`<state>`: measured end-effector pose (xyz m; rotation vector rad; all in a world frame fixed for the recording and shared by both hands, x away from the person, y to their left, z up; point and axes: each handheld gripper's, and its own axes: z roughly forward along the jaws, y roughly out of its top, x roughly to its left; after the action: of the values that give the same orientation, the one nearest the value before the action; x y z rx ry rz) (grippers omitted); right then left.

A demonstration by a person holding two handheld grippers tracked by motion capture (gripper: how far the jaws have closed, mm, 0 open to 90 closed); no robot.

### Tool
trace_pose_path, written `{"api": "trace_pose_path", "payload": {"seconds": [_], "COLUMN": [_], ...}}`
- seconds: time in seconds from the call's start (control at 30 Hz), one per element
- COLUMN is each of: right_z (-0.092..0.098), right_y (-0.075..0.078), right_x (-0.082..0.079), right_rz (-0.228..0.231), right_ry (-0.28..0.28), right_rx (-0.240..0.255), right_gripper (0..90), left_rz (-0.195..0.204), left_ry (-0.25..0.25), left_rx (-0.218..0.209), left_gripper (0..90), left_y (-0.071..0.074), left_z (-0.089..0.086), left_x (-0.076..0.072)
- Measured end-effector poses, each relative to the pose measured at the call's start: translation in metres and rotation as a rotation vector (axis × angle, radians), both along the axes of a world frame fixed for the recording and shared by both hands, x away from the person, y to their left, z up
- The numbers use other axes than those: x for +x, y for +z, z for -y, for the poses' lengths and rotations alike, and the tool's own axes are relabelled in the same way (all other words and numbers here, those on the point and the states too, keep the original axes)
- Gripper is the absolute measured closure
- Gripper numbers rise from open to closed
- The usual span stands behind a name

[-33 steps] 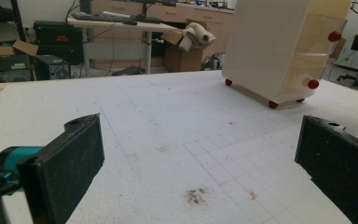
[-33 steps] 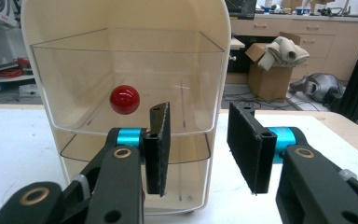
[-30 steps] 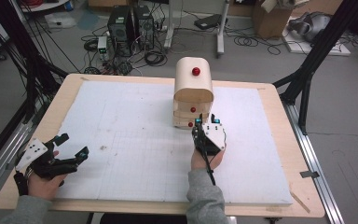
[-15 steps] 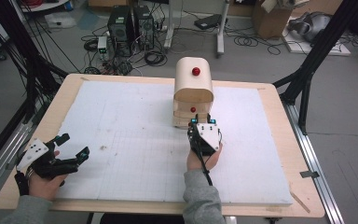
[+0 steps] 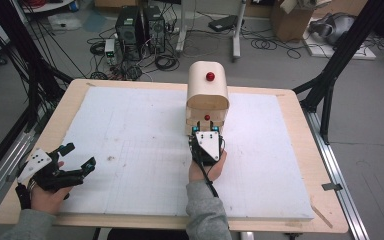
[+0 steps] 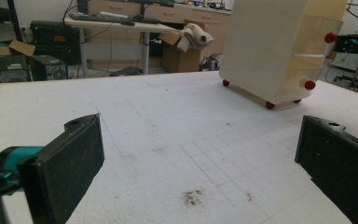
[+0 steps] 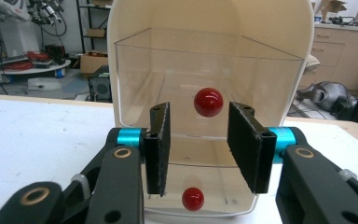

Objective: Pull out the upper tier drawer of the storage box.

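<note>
I see a cream cabinet with a rounded top standing on the white foam sheet that covers the table, toward the far middle. In the high view the right hand-held gripper sits directly against the cabinet's front, and its grey plate hides the jaw tips and most of the lower front. In the right gripper view, the right hand-held gripper has its jaws spread, one on each side of the upper red knob, with clear gaps and no contact. A lower red knob shows below, between the jaws. The cabinet front is clear plastic; reflections make it hard to tell what lies inside, and I cannot tell whether it is one door or two drawers. The frame edges cut off the cabinet's top and base. The left hand-held gripper rests near the left front edge of the table, well apart from the cabinet, jaws spread and holding nothing. In the left gripper view its jaws are cut off at both sides, and the cabinet is cropped at the top. Small brown stains mark the foam between them.
</note>
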<state>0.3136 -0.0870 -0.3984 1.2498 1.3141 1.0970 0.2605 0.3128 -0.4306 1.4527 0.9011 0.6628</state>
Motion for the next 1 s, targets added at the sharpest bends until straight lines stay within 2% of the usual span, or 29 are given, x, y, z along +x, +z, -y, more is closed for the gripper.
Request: {"api": "trace_pose_path", "payload": {"seconds": [0.27, 0.33, 0.4, 0.67, 1.0], "right_z": [0.002, 0.002, 0.001, 0.001, 0.005], "right_y": [0.001, 0.002, 0.003, 0.005, 0.002], "right_x": [0.001, 0.003, 0.005, 0.017, 0.022], "right_rz": [0.003, 0.000, 0.007, 0.003, -0.009], "right_ry": [-0.014, -0.008, -0.009, -0.020, -0.022], "right_rx": [0.006, 0.025, 0.010, 0.002, 0.014], "right_gripper": [58.9, 58.9, 58.8, 58.9, 58.8], "left_rz": [-0.003, -0.003, -0.001, -0.001, -0.005], "left_ry": [-0.004, -0.005, -0.007, -0.011, -0.012], "left_rx": [0.004, 0.006, 0.005, 0.006, 0.007], "left_gripper": [1.7, 1.7, 1.7, 1.7, 1.7], "left_y": [0.000, 0.000, 0.000, 0.000, 0.000], "left_z": [0.001, 0.002, 0.002, 0.003, 0.003], "left_x": [0.000, 0.000, 0.000, -0.001, 0.000]}}
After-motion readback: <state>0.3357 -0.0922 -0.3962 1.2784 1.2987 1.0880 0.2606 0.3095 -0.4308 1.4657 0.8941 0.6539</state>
